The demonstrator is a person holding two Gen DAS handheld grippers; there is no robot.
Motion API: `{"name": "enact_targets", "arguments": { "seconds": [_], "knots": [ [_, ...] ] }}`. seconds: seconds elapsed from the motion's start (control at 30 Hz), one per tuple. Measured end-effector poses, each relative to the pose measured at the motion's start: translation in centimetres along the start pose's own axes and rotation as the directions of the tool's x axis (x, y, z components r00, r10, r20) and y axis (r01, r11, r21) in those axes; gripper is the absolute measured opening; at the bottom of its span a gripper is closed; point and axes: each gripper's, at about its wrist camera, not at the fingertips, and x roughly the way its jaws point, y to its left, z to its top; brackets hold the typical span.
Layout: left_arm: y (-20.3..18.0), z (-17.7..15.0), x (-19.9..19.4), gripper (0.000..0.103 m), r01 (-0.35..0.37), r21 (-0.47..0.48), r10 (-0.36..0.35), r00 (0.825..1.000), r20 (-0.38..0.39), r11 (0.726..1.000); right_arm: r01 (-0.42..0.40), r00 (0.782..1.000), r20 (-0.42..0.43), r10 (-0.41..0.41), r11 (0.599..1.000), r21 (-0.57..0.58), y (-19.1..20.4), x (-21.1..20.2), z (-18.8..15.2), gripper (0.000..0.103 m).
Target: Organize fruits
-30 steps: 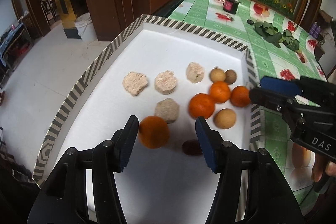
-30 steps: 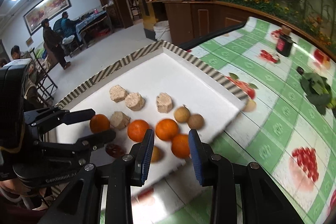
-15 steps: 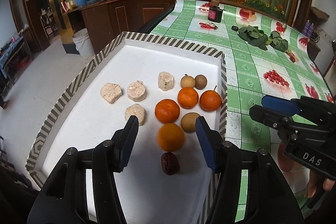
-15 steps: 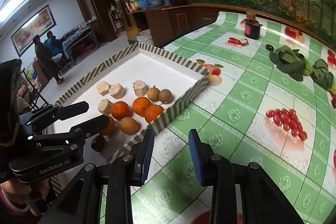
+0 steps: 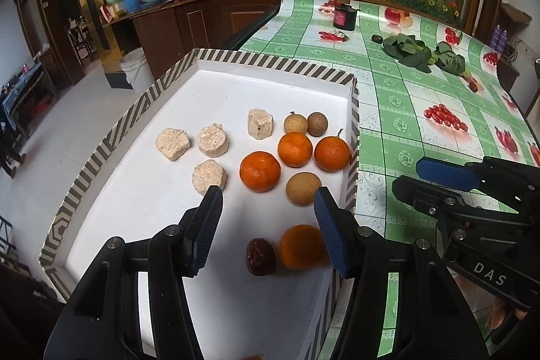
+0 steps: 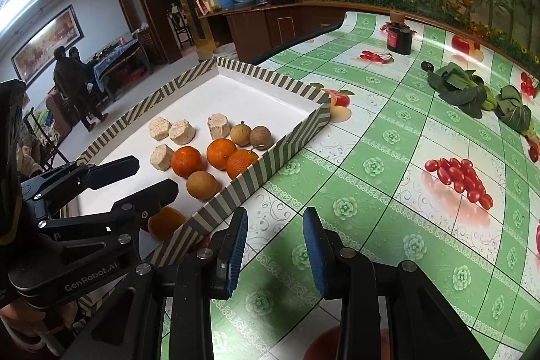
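Fruits sit inside the striped-rim tray (image 5: 353, 137) on the green fruit-print tablecloth (image 6: 388, 164). Over the tray, the left gripper (image 5: 266, 201), lettered "GenRobot.AI", hangs wide open and empty, a loose orange (image 5: 300, 247) and a dark date (image 5: 260, 256) lying in the tray between its fingers. Beside the tray, the right gripper (image 6: 275, 225), marked "DAS", is spread open above the tablecloth, holding nothing.

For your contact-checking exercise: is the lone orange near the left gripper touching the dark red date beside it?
Apart. The left wrist view shows a thin strip of white tray between the orange and the date.
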Motion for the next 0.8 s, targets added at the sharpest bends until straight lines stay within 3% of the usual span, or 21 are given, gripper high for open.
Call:
{"name": "enact_targets", "arguments": {
  "seconds": [0.8],
  "knots": [
    [0.7,-0.1,-0.1,0.057,-0.013,-0.017,0.013,1.000,0.007,1.000,-0.007,0.999,-0.036,0.005,0.999,-0.051,1.6,1.2,0.3,0.033]
  ]
}}
